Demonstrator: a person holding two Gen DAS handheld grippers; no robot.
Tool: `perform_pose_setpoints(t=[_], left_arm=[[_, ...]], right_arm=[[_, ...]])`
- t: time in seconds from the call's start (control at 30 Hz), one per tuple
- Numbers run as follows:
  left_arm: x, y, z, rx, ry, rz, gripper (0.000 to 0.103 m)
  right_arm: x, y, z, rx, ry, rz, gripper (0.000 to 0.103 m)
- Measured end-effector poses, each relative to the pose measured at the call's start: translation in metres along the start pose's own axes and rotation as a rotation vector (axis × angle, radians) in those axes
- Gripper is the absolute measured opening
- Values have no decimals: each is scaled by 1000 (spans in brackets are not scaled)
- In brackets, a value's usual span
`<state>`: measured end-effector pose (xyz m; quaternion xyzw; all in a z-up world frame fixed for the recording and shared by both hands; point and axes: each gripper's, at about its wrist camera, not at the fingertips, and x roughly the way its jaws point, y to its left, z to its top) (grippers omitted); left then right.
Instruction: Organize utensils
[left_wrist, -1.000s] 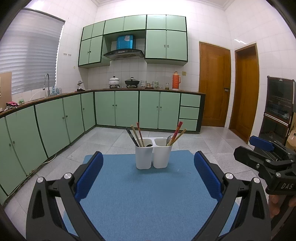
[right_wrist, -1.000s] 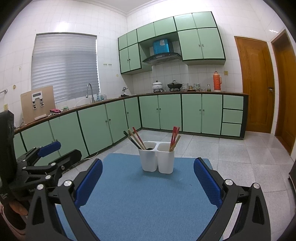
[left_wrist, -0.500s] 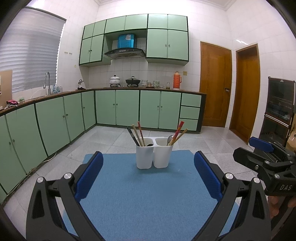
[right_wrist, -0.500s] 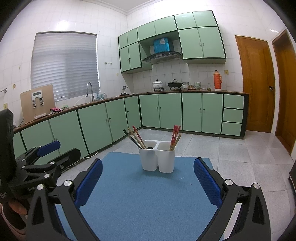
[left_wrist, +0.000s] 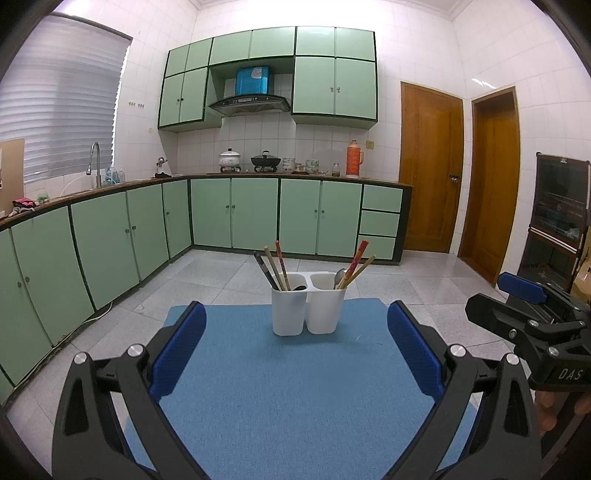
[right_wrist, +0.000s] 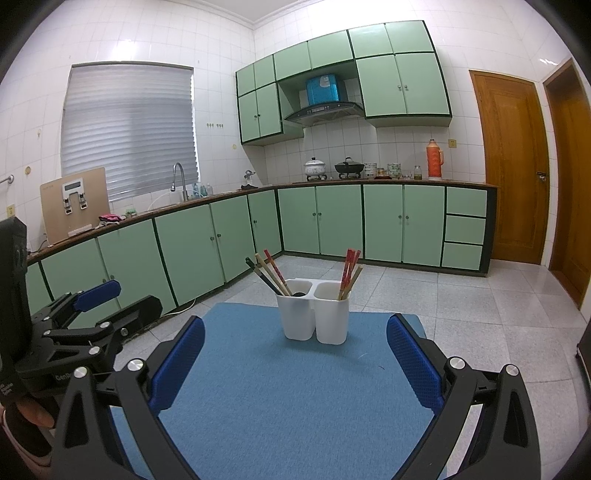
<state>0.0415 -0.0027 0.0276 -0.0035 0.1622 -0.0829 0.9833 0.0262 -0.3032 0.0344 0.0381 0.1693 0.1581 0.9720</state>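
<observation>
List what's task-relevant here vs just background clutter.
Job: white two-cup holder, chopsticks, spoon, blue mat, left tongs, right tongs, both open.
Background: pots, orange thermos, faucet.

Twin-compartment holder (left_wrist: 308, 303) stands toward far edge of mat (left_wrist: 295, 387), chopsticks (left_wrist: 275, 265) leaning left in its left compartment, chopsticks and a spoon (left_wrist: 340, 276) leaning right in its right compartment.

2 white holder compartments (left_wrist: 308, 302), 5 chopsticks (left_wrist: 275, 267), 2 spoons (left_wrist: 339, 276), 1 blue mat (left_wrist: 295, 387), 2 hand-held grippers (left_wrist: 295, 354).
</observation>
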Motion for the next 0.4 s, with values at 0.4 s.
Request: perform_pose_setpoints(t=[0.4], left_arm=[[3, 1, -3, 2, 9, -1, 96]], right_arm=[[2, -4, -2, 0, 6, -2, 97]])
